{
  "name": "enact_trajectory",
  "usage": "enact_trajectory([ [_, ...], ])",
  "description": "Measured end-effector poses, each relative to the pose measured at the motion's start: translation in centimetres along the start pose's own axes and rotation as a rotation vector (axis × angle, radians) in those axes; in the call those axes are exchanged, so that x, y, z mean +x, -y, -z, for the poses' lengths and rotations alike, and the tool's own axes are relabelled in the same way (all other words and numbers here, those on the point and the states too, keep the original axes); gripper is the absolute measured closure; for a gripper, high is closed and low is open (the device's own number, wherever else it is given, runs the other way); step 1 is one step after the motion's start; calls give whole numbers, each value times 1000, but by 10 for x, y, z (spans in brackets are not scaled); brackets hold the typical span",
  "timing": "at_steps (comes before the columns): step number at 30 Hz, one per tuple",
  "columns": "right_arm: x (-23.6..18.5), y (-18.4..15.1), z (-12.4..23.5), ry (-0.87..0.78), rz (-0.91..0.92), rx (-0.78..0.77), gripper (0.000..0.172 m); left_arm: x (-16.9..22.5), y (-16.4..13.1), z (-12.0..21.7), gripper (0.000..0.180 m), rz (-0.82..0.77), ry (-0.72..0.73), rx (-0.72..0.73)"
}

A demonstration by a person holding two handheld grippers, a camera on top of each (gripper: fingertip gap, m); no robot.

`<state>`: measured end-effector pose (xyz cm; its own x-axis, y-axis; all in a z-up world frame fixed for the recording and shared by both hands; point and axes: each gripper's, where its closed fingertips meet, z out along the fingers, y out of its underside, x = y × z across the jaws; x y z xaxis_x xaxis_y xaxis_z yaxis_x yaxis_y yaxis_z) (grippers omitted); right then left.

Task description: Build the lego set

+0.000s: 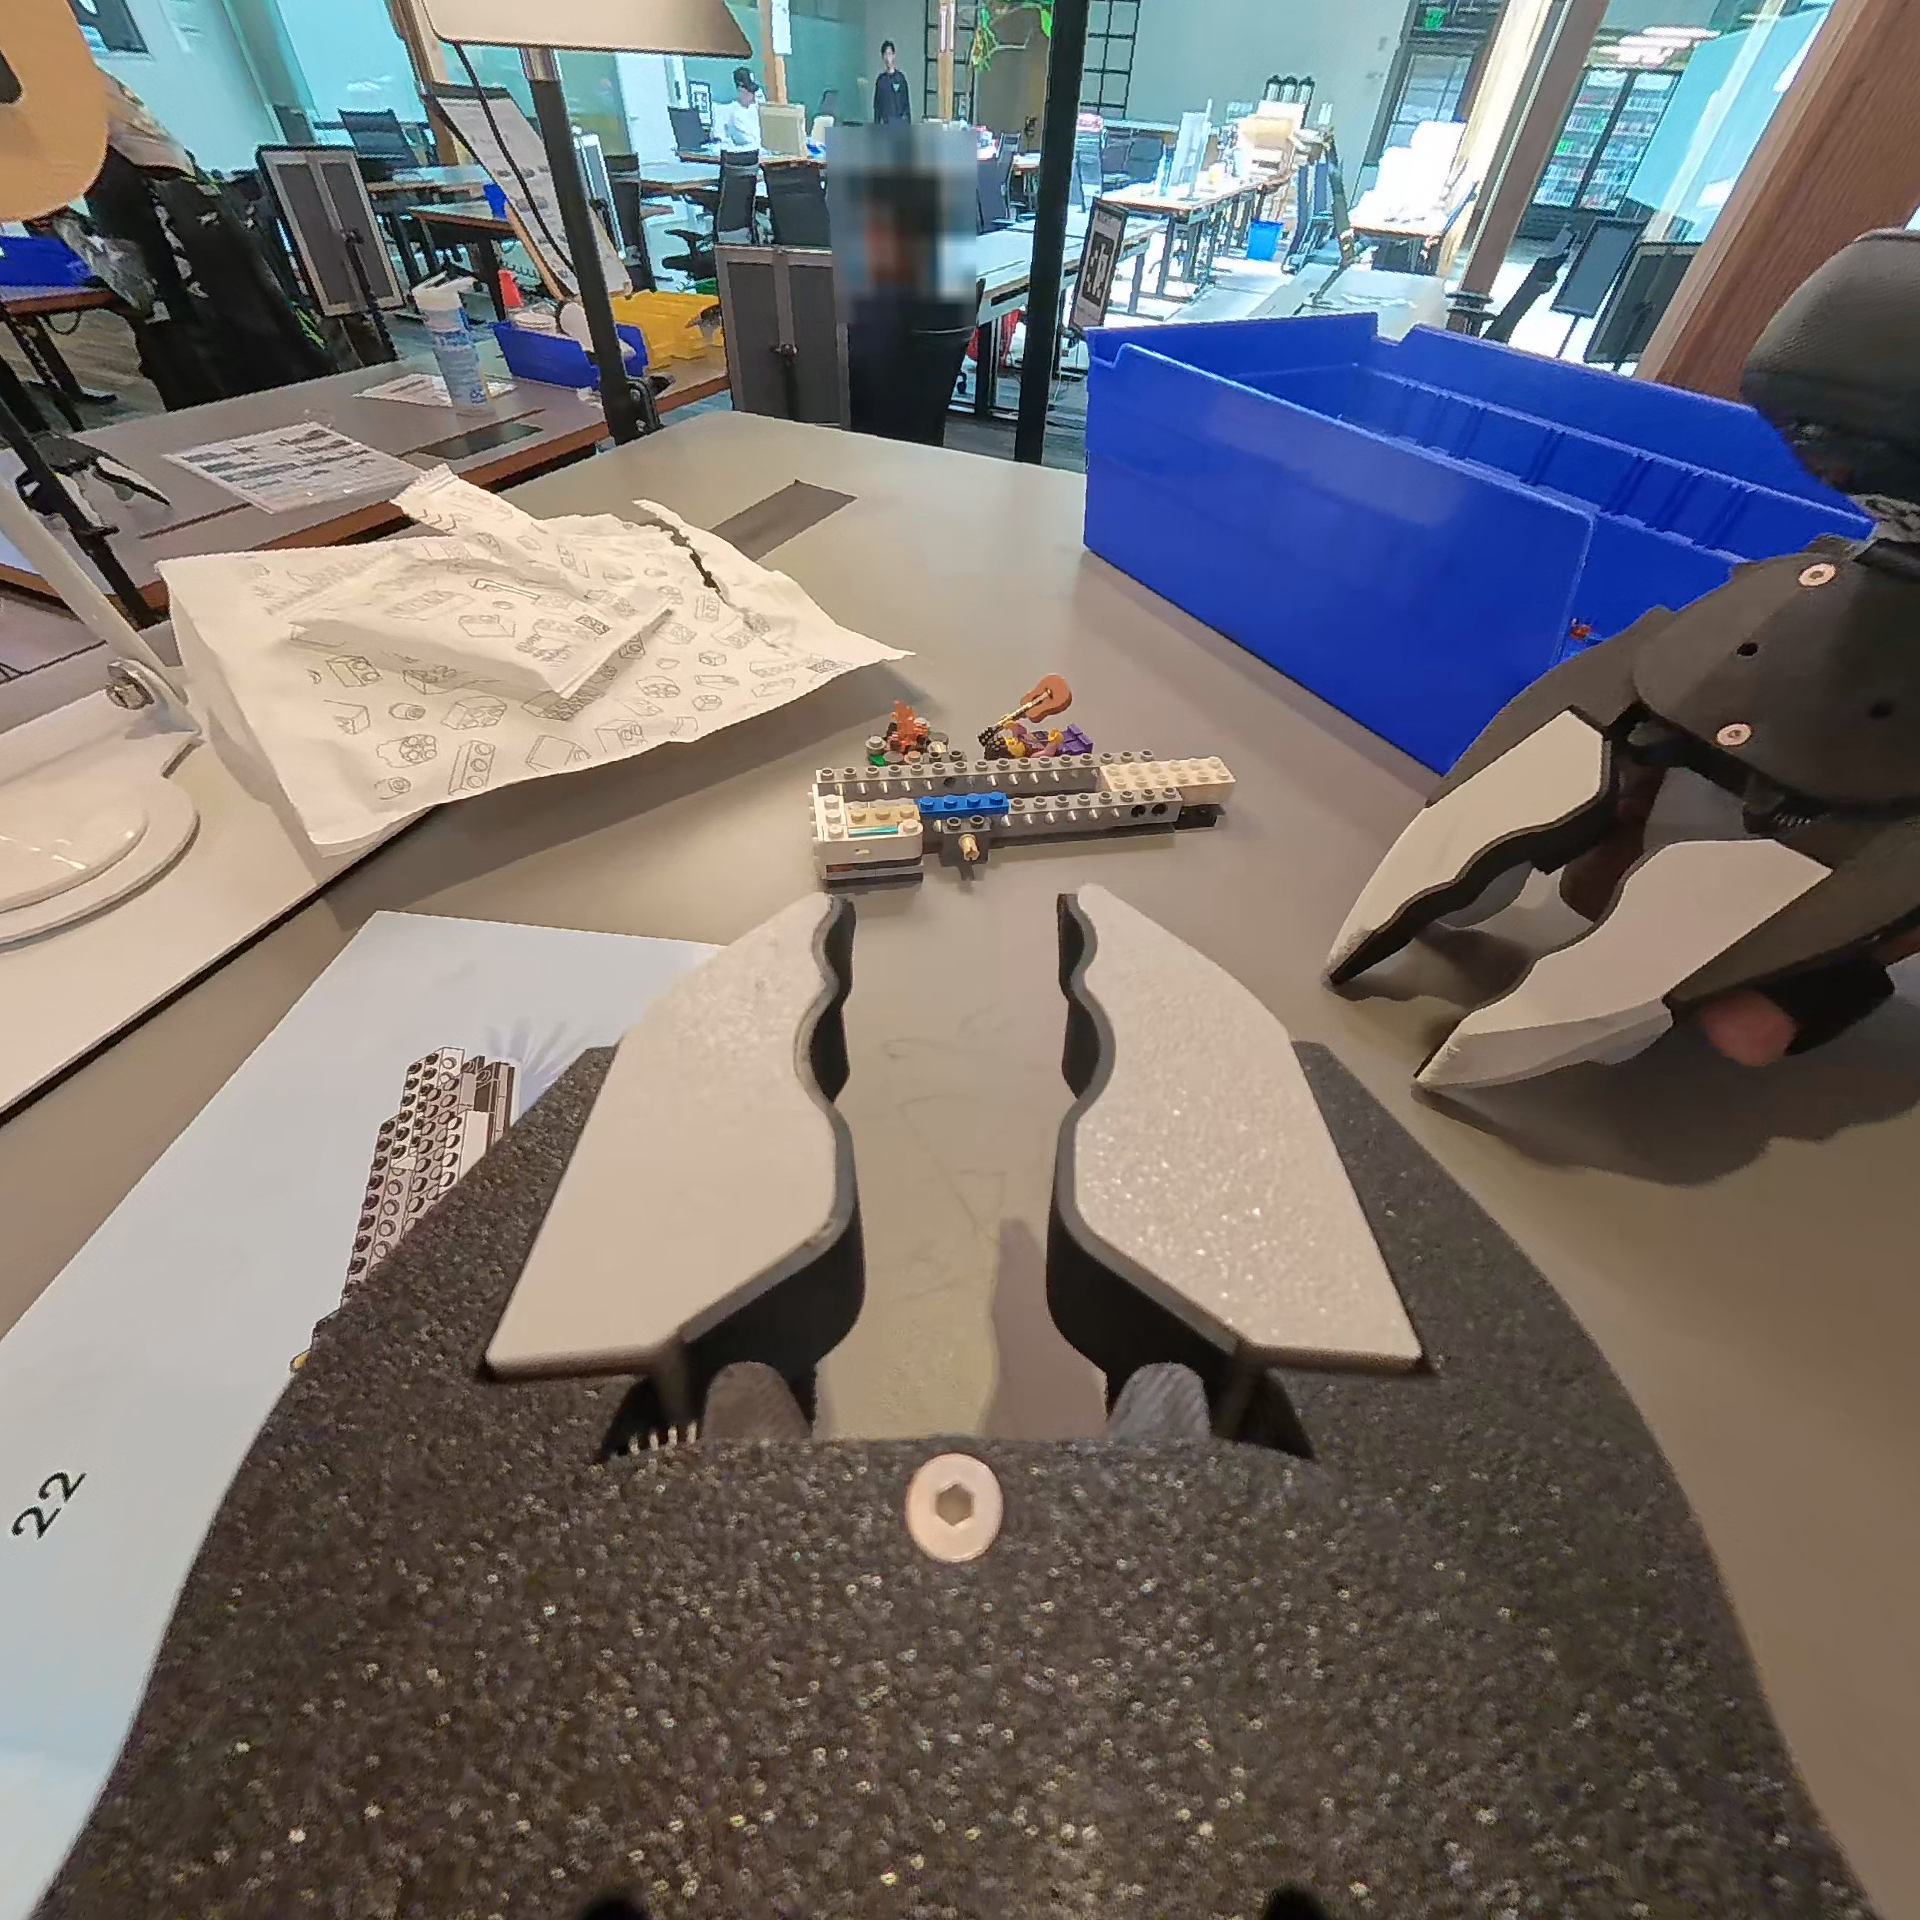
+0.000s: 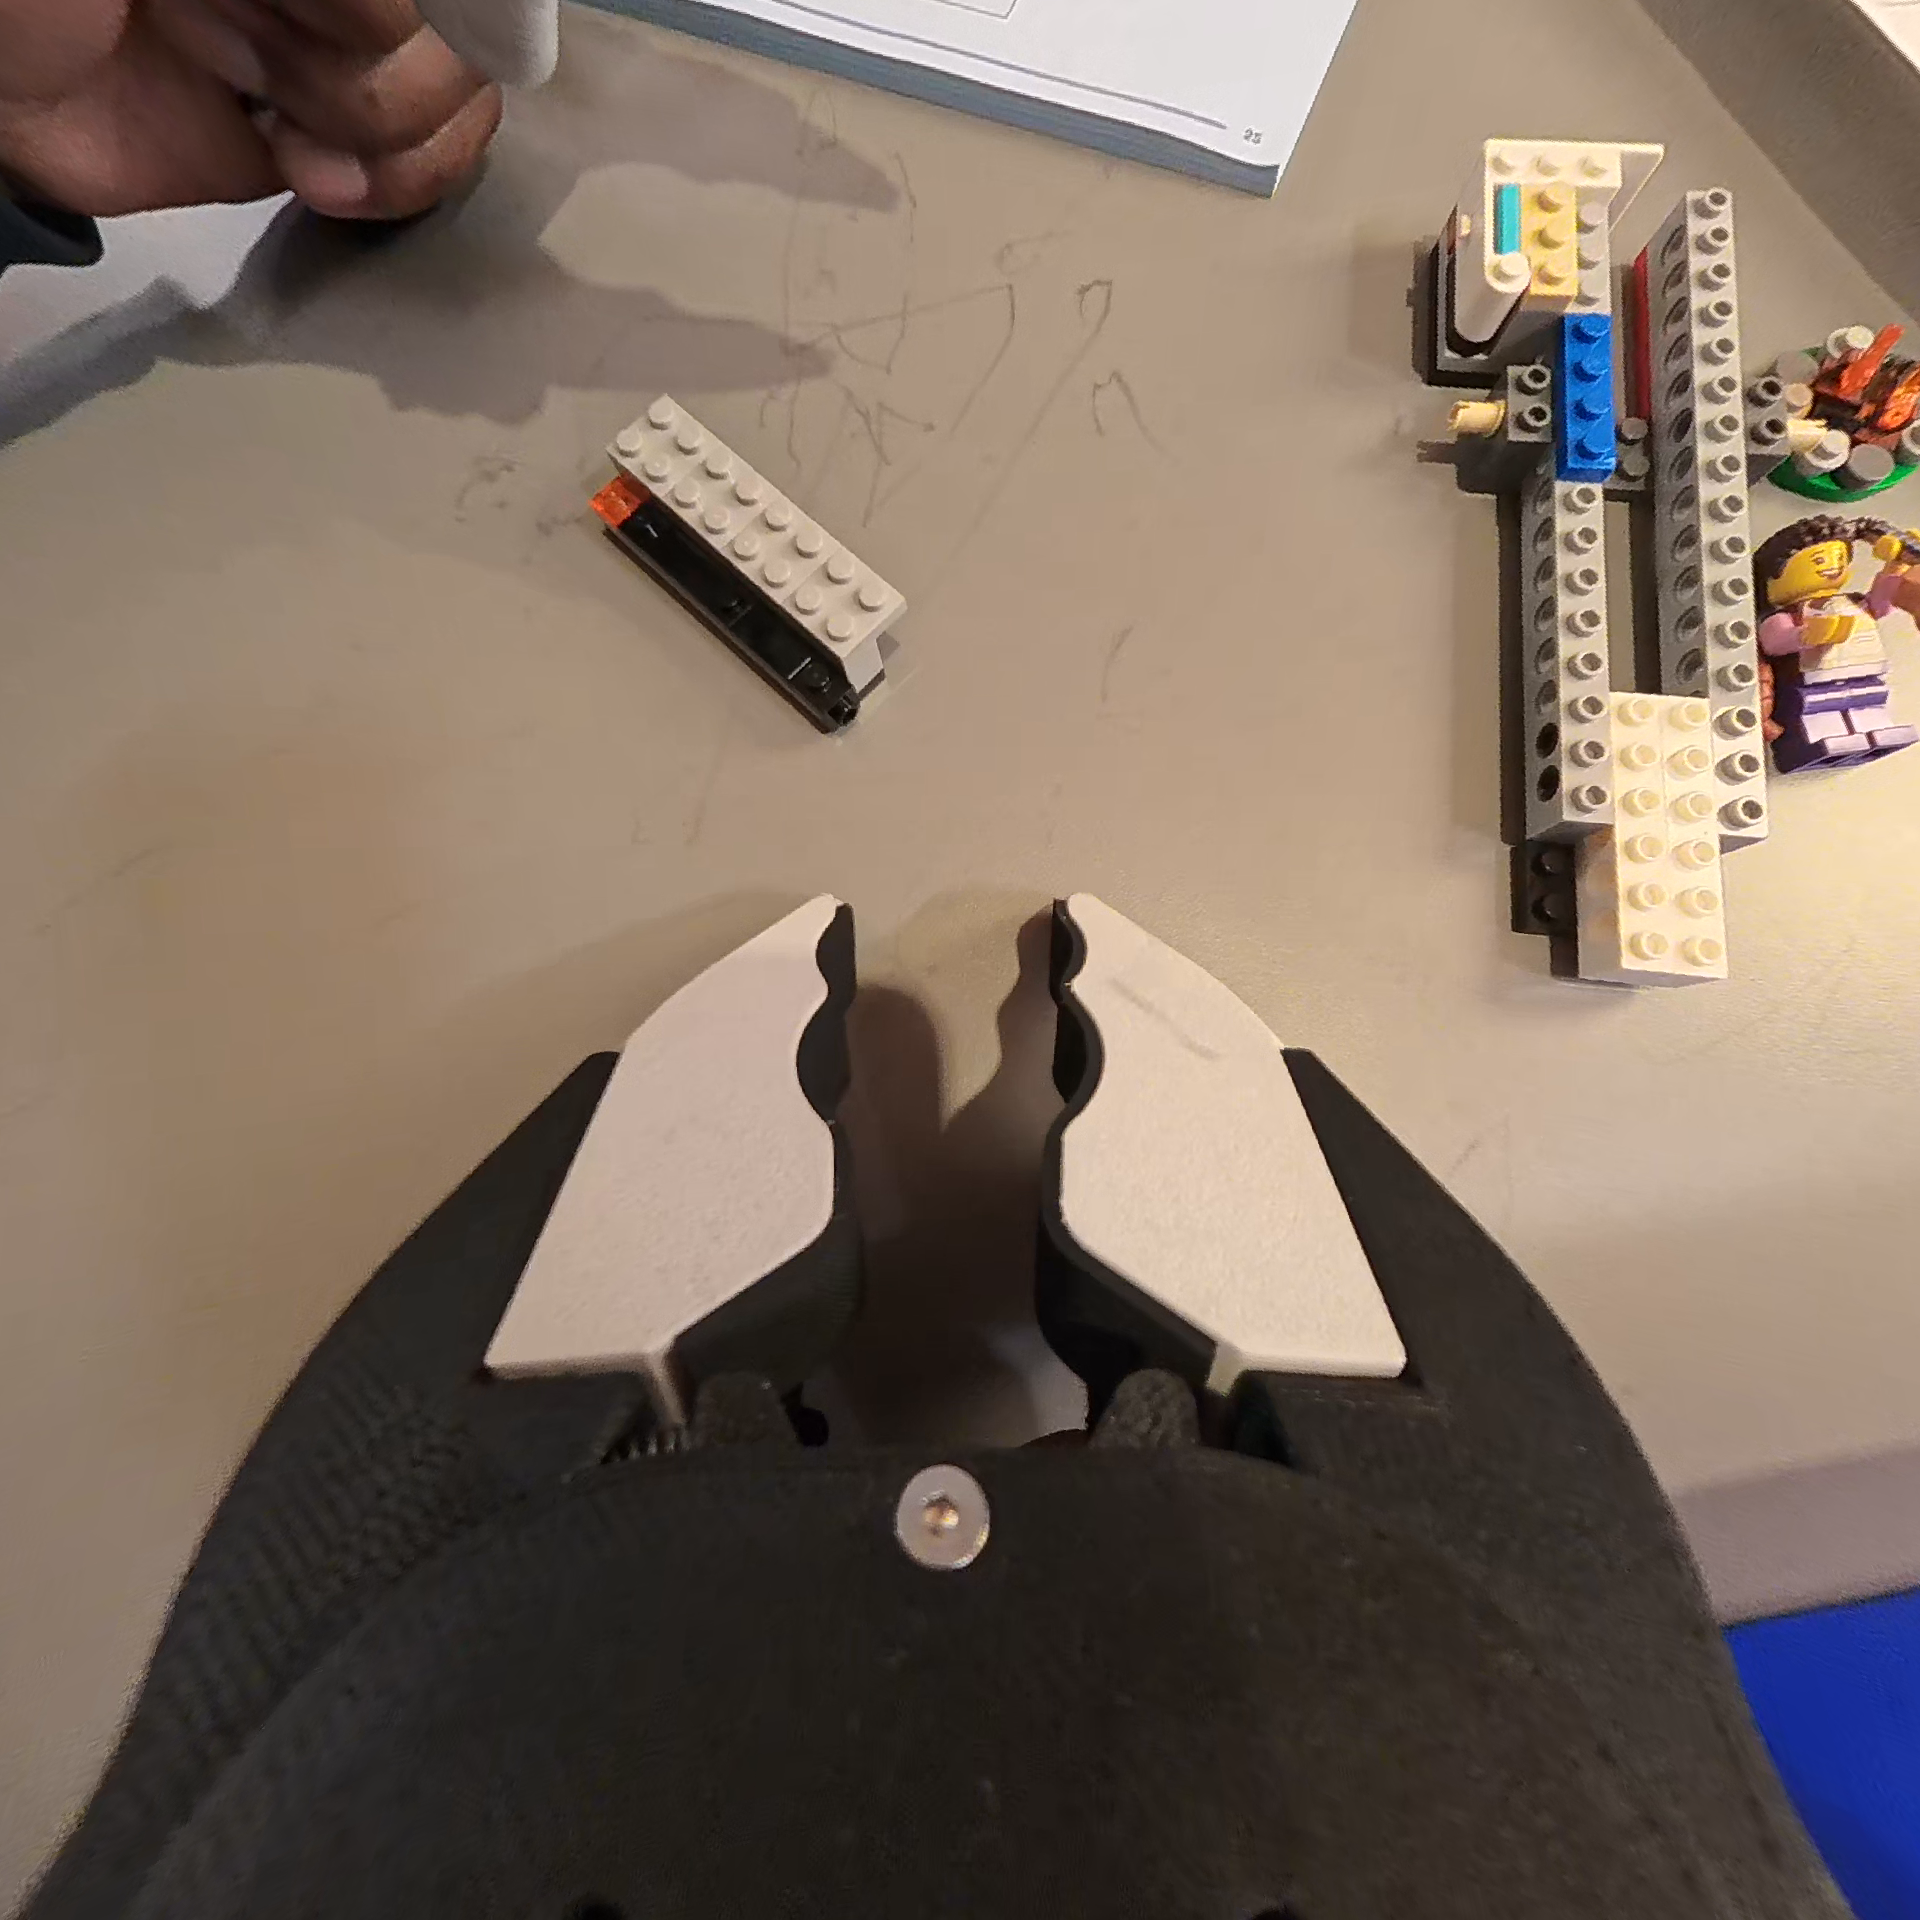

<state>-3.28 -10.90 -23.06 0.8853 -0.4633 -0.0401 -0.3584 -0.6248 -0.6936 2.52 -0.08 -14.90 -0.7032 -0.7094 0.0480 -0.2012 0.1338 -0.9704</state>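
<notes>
Between the left gripper [image 1: 956, 909] fingertips: bare grey tabletop [image 1: 1039, 582] only. Jaws partly open, nothing held, pads clear of everything. Just beyond the tips, a long grey-and-white brick assembly with a blue plate on top [image 1: 1023, 805], lying flat, near but not touching. Behind it, a small brick campfire [image 1: 906, 730] and a toy minifigure with a brown guitar [image 1: 1034, 722]. Left of the gripper, an open instruction booklet with pale blue pages [image 1: 260, 1091]; farther left, a torn white paper bag printed with brick outlines [image 1: 468, 665]. Large blue plastic bin [image 1: 1340, 540] at the back right.

Between the right gripper [image 2: 954, 920] fingertips: tabletop again, scribbled with pencil marks. Jaws partly open, empty. Ahead and to the left, well apart from the tips, a short light-grey studded brick block on a black base with an orange end piece [image 2: 753, 566], lying at a slant. Long assembly at the far right edge.

Right gripper seen from the left wrist view pitched steeply down, tips close to the table, gloved fingers under its body. Bare hand [image 2: 249, 104] at upper left of the right wrist view, curled in a fist near the booklet.
</notes>
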Motion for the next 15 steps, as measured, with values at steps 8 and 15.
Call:
enact_trajectory([
  [8,0,0,0,-2,-1,0,136,-1,0,0,142,-1,6,-1],
  [15,0,0,-1,-6,1,0,136,-1,0,0,142,8,2,2],
])
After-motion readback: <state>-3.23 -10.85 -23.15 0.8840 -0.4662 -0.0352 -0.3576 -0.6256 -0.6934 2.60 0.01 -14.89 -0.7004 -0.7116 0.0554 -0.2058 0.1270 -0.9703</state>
